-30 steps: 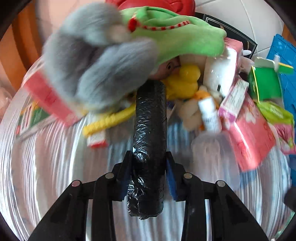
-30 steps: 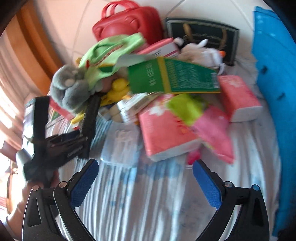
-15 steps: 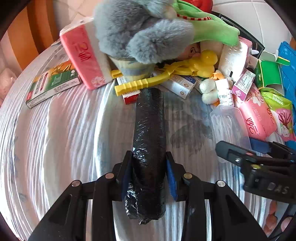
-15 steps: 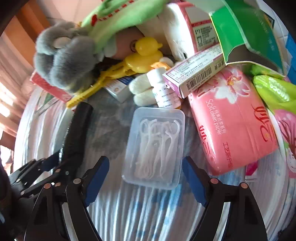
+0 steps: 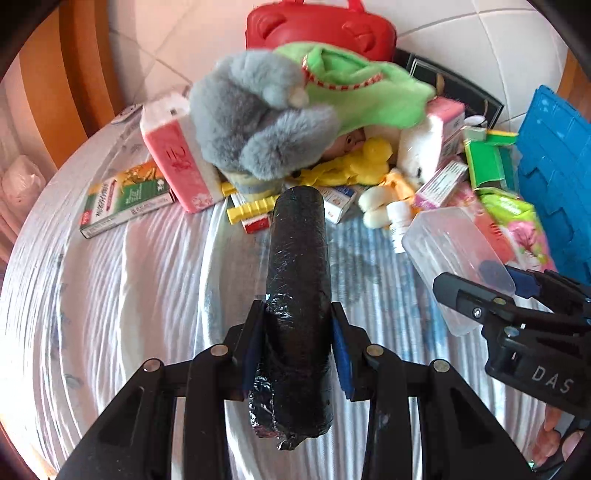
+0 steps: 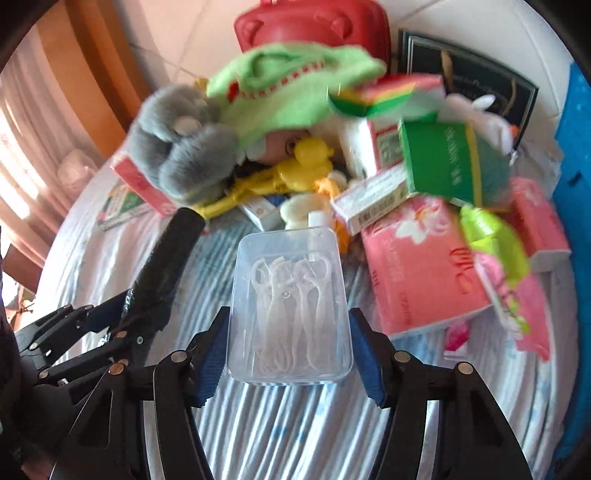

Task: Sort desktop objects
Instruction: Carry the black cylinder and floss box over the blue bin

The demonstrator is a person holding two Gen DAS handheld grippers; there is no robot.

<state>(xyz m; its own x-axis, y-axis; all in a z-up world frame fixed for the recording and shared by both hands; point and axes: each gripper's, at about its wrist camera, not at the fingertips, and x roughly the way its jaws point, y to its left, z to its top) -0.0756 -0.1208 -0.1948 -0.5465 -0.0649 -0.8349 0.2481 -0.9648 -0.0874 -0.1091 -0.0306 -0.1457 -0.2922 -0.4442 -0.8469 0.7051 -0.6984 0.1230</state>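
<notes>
My left gripper (image 5: 297, 347) is shut on a black roll of bags (image 5: 297, 295) and holds it above the striped cloth; the roll also shows in the right wrist view (image 6: 166, 258). My right gripper (image 6: 290, 354) is shut on a clear plastic box of floss picks (image 6: 290, 306), lifted off the cloth; the box also shows in the left wrist view (image 5: 454, 251). Behind lies a pile: a grey plush toy (image 5: 258, 122), a green cloth (image 5: 362, 88), a yellow duck toy (image 6: 310, 155), pink tissue packs (image 6: 417, 258), and small cartons.
A red case (image 5: 317, 29) and a dark framed board (image 6: 469, 70) stand at the back. A blue crate (image 5: 557, 177) is at the right. A green-and-white carton (image 5: 125, 199) lies at the left. A green box (image 6: 450, 162) tops the pile.
My right gripper has closed on the clear floss box and lifted it off the cloth. My left gripper has drawn back from the pile with the black roll still held.
</notes>
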